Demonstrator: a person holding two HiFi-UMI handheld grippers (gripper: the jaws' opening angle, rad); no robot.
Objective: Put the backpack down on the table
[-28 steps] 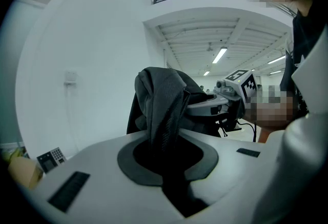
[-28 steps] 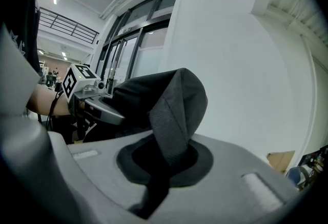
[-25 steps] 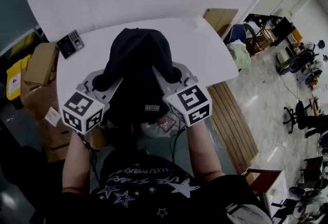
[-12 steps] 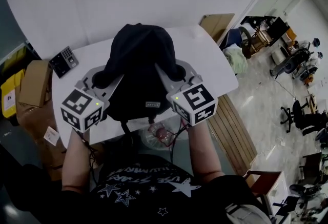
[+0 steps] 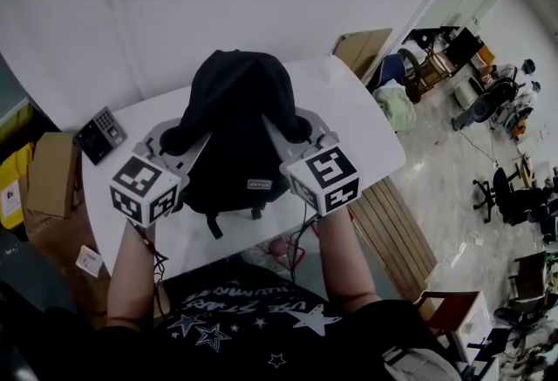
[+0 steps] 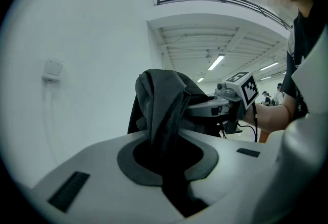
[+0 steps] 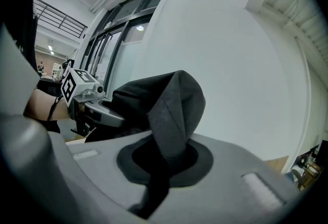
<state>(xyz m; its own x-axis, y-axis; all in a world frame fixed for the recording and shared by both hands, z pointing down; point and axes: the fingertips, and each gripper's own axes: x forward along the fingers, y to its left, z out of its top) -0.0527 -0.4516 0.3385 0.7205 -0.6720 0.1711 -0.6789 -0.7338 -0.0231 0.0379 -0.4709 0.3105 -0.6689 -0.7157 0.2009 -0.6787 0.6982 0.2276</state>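
- Whether the backpack (image 5: 231, 131) rests on the white table (image 5: 357, 109) or hangs just above it is unclear, since its bulk hides the tabletop beneath
- Left gripper (image 6: 165, 164): jaws nearly together, pinching a shoulder strap (image 6: 164, 110)
- Right gripper (image 7: 163, 166): jaws closed tight on the other strap (image 7: 177, 110)

The right gripper (image 7: 164, 164) has its jaws pressed together on a folded dark strap (image 7: 177, 107) of the backpack (image 7: 134, 99), and the strap rises out from between them. To the left, the left gripper (image 7: 105, 114) with its marker cube (image 7: 72, 83) reaches into the same dark fabric. A white wall (image 7: 241, 64) stands far behind, with tall windows (image 7: 110, 38) far left.
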